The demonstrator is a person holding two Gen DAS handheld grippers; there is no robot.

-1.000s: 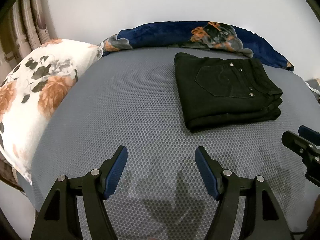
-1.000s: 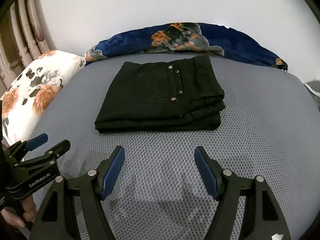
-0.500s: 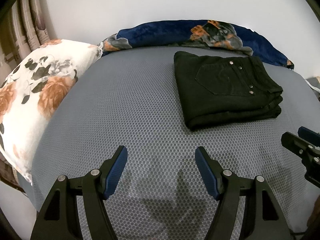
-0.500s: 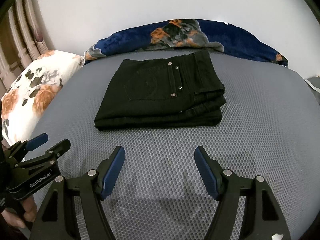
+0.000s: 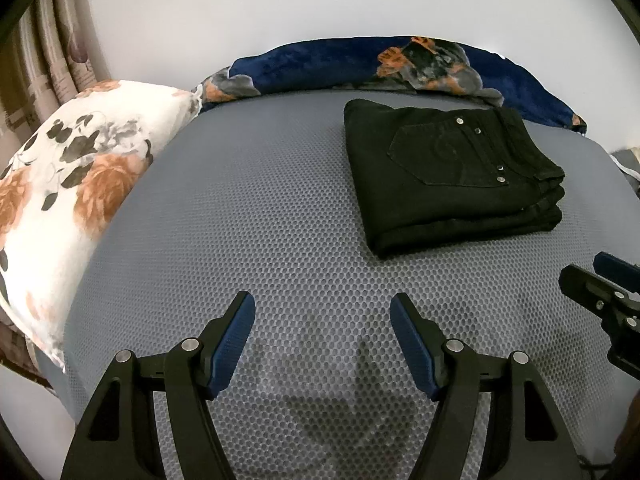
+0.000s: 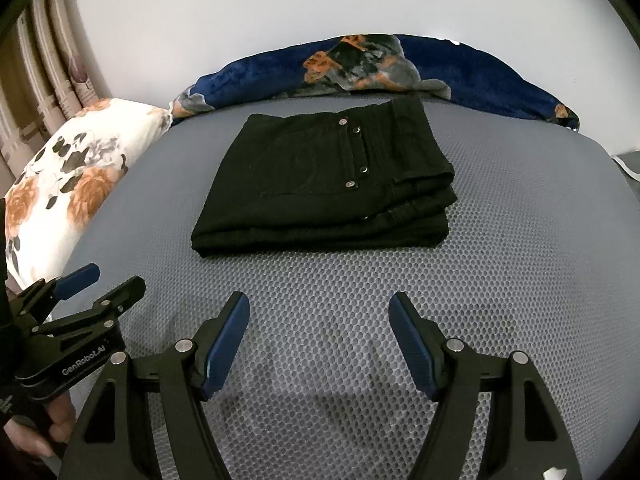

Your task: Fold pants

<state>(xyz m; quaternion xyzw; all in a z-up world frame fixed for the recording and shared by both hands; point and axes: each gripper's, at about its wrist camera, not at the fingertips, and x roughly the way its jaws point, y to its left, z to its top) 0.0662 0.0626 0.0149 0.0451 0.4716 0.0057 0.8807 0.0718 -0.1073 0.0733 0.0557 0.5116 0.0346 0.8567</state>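
Pants [image 6: 320, 184] lie folded into a thick, squared stack on the grey mesh bed [image 6: 500, 280], back pocket and its rivets facing up, the waistband end toward the right in both views and the layered fold edges toward us. We judge the folding itself to be done: the layers sit one over another with no leg or hem trailing out.

Our left gripper [image 5: 322, 344] hangs over bare mesh, well short of the stack, which sits up and to its right; its blue-padded fingers [image 5: 234, 344] stand wide apart with nothing between them. Our right gripper [image 6: 320, 344] is likewise over bare mesh, near the front edge of the stack but not touching it, fingers wide and empty. Each gripper shows at the edge of the other's view, side by side and apart.

A floral pillow [image 5: 72, 184] rests at the left edge of the bed and a dark blue blanket [image 5: 360, 64] runs along the far edge, just behind the pants.

What remains, as we read it, is little: at most a light press or a nudge to square the near edges. Any such move would need the fingers to come in low and gently, since a catch on the top layer could drag the stack open.
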